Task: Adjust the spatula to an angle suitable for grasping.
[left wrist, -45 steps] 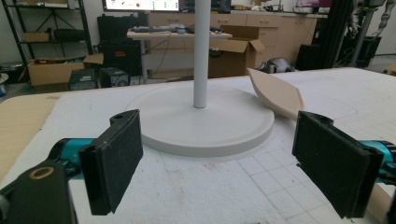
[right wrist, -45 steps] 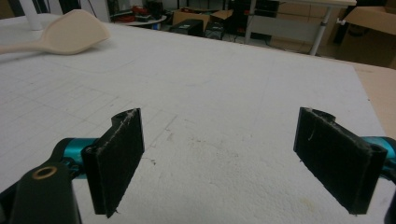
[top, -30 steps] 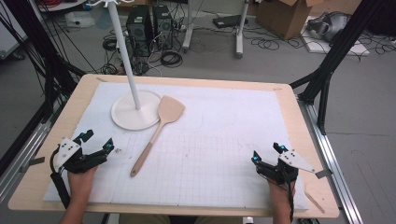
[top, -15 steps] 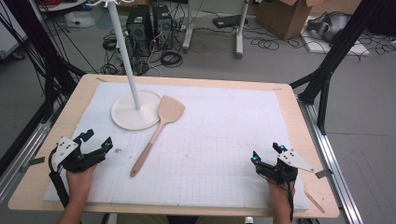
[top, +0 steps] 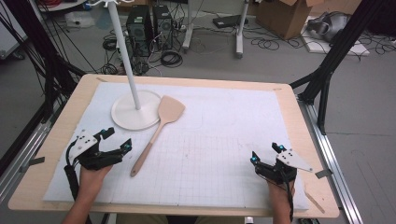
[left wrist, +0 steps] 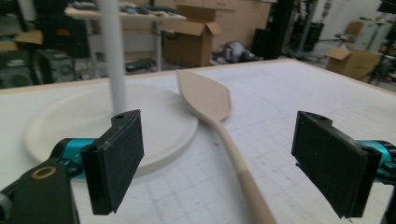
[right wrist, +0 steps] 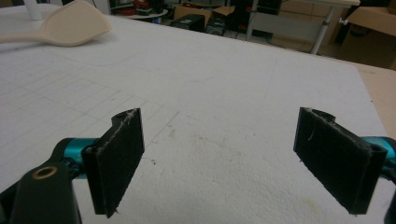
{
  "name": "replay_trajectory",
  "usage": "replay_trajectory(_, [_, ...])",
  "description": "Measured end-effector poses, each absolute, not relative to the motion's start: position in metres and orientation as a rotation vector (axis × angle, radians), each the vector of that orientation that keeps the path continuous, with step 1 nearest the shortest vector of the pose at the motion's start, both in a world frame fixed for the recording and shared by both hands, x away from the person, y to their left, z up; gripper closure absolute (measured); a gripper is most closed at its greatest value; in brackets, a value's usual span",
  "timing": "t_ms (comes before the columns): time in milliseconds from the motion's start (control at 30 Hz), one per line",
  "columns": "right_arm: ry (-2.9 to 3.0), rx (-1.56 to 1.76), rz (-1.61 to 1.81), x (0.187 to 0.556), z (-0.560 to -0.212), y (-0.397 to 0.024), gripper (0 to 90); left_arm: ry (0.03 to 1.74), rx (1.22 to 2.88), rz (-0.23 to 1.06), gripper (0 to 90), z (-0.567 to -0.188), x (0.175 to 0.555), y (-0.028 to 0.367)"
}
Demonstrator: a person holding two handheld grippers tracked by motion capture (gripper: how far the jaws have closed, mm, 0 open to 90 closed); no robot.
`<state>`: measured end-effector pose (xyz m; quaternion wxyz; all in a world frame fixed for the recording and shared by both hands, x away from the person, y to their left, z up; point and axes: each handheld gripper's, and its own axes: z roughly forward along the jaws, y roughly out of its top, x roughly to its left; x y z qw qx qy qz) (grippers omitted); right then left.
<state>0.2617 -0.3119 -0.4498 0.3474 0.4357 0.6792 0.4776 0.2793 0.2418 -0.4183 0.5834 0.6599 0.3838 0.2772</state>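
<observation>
Nothing has moved since the earlier frames. Left gripper (top: 116,141) and right gripper (top: 266,157) rest on the white mat (top: 224,126), jaws wide apart, holding nothing. Wooden spatula (top: 156,130) lies beside the stand base (top: 122,114), just ahead of left gripper. Likely pickup: straddle the handle mid-length, close squarely.

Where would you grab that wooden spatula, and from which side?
Probably on the bare handle of the wooden spatula, jaws across its width. The handle is slim and lies flat on the white mat, while the wide blade touches or overlaps the stand's round base. The left gripper, open beside the handle end, is nearest, so come from that side.
</observation>
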Motion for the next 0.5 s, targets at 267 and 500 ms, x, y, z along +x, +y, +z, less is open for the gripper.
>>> replay_trajectory(267, [1.762, 1.131, 1.235, 0.262, -0.450, -0.312, 14.7, 0.871, 1.650, 0.595, 20.6, -0.423, 0.287, 0.213])
replay_trajectory(500, [1.761, 1.132, 1.229, 0.261, -0.450, -0.311, 14.7, 0.875, 1.734, 0.554, 25.3, -0.429, 0.303, 0.194])
